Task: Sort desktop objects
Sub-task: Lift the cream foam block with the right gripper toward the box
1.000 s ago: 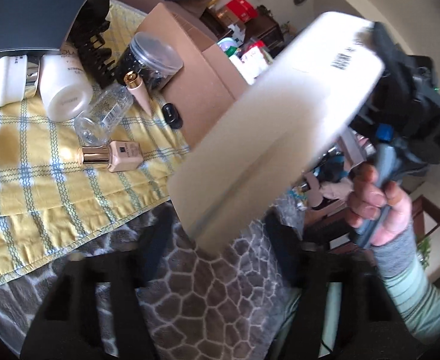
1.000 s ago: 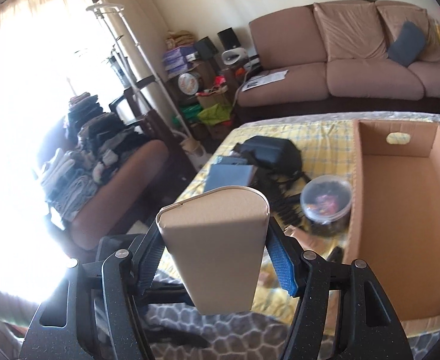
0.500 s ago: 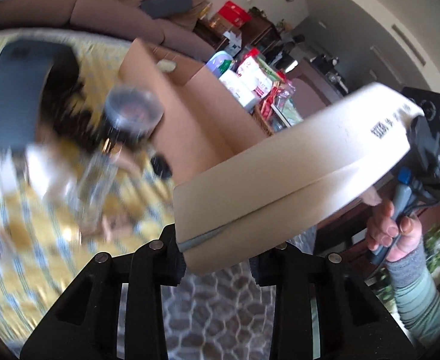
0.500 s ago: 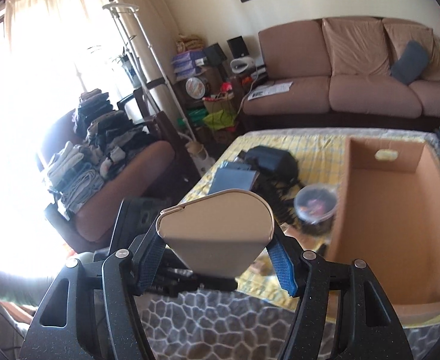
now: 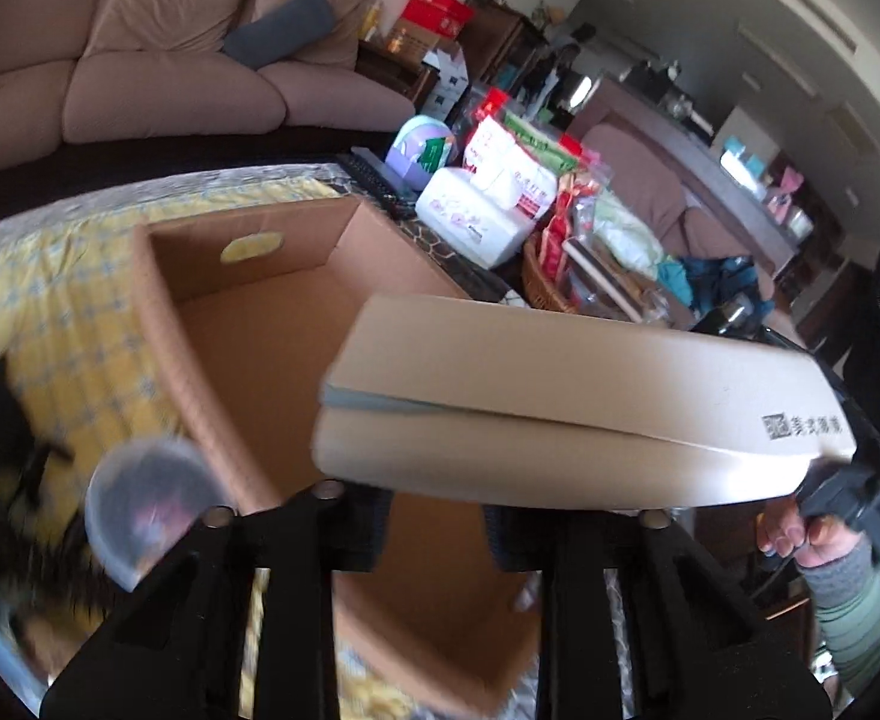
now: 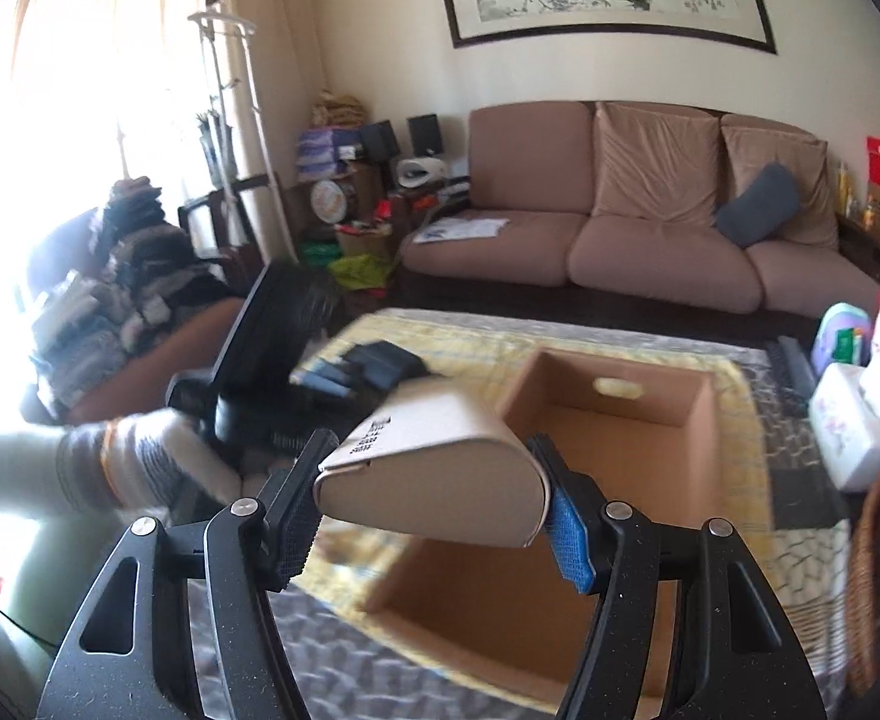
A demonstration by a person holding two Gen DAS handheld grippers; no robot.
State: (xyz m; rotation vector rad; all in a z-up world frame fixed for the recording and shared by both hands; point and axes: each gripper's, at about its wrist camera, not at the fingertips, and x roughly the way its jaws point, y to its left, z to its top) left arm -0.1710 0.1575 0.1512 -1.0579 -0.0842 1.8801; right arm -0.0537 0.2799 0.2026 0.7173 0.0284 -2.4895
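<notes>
A long beige carton (image 5: 578,414) with rounded edges is held between both grippers, above the open cardboard box (image 5: 260,324). My left gripper (image 5: 434,516) is shut on its near end, the fingers (image 5: 344,528) pressing its underside. My right gripper (image 6: 428,504) is shut on its other end (image 6: 440,468), with black and blue pads (image 6: 569,534) on either side. The box (image 6: 614,420) is empty inside and stands on a yellow checked cloth (image 6: 476,348).
A round clear-lidded jar (image 5: 146,510) sits left of the box, blurred. Dark pouches (image 6: 374,366) lie on the cloth beyond. Tissue packs (image 5: 482,216) and a wicker basket (image 5: 554,294) crowd the box's right side. A brown sofa (image 6: 650,222) stands behind.
Both grippers have carried the carton rightward from the table's front to over the open box, and it has tilted to lie level. The left gripper closed on its end.
</notes>
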